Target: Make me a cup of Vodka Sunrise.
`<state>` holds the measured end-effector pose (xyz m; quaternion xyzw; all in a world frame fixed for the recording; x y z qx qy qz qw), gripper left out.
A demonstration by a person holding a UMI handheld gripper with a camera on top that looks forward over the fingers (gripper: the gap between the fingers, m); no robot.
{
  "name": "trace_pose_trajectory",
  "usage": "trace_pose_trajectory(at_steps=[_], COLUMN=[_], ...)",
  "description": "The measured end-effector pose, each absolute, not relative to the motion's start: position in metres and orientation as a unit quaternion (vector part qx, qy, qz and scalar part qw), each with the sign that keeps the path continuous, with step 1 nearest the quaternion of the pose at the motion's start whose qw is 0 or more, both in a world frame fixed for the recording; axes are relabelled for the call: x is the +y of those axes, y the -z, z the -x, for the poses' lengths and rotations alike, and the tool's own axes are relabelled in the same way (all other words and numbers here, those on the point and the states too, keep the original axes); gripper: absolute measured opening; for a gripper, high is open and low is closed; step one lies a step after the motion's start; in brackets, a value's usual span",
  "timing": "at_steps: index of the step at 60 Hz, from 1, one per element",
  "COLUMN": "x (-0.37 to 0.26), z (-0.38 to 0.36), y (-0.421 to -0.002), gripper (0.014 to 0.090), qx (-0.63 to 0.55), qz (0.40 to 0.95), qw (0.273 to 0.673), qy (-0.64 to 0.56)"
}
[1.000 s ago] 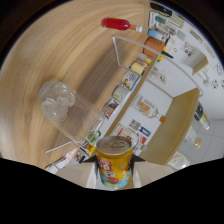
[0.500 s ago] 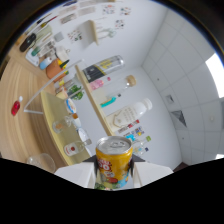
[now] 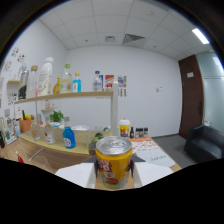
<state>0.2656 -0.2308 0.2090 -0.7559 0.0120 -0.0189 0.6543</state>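
Note:
A yellow and orange drink can (image 3: 114,162) with a silver top stands upright between my fingers, and my gripper (image 3: 114,175) is shut on it, one white finger (image 3: 75,175) pressing each side. The can is held up in the air, level with the room. Beyond it runs a wooden counter (image 3: 55,152) with a blue bottle (image 3: 69,137) and other bottles. The fingers' tips are hidden behind the can.
A clear shelf (image 3: 70,95) above the counter carries several bottles. A white-capped jar (image 3: 124,128) and small dark bottles (image 3: 140,132) stand farther along the counter. A brown door (image 3: 192,95) and a dark sofa (image 3: 205,142) are at the room's far side.
The view has swung from looking down at the table, up past the wall shelves, to level with the room. The can has stayed in my fingers throughout.

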Motion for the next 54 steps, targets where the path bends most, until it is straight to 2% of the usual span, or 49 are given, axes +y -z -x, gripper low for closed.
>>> trace_pose_trajectory(at_steps=[11, 23, 32, 54], x=[-0.213, -0.201, -0.205, -0.227], z=[-0.283, -0.273, -0.269, -0.269], y=[-0.115, -0.059, -0.043, -0.036], gripper=[0.0516, 0.0514, 0.052, 0.0536], qx=[0.03, 0.021, 0.021, 0.017], qz=[0.804, 0.836, 0.849, 0.86], qw=[0.594, 0.548, 0.527, 0.51], qy=[-0.011, -0.027, -0.027, -0.007])
